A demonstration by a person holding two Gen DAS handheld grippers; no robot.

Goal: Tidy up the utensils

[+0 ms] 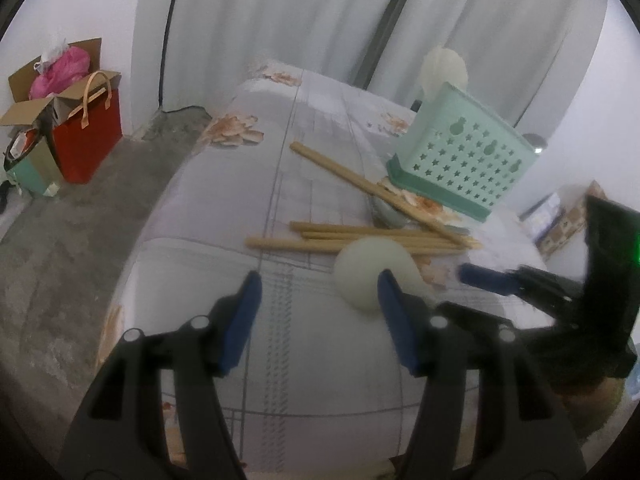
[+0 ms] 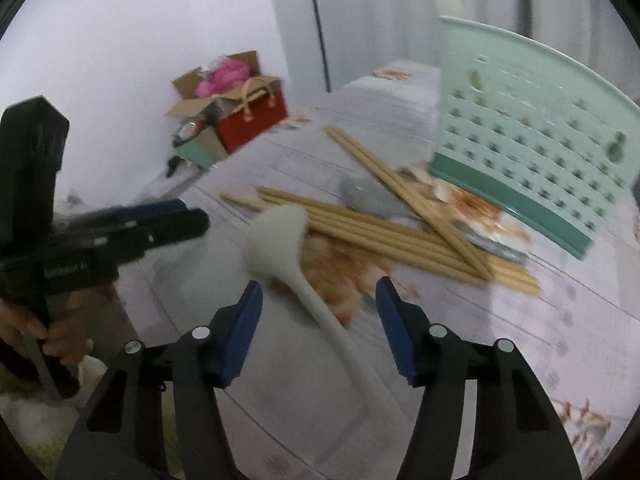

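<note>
Left gripper (image 1: 318, 300) jaws apart over the floral cloth (image 1: 280, 360), nothing between them. White ladle (image 1: 360, 270) beside its right finger. Wooden chopsticks (image 1: 360, 240) lie beyond; green basket (image 1: 460, 156) far right.

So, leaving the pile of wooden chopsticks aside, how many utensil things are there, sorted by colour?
White utensils: 2, one lying on the cloth, one standing in the holder
Grey utensil: 1, partly under the chopsticks
Green holder: 1
Total: 4
</note>
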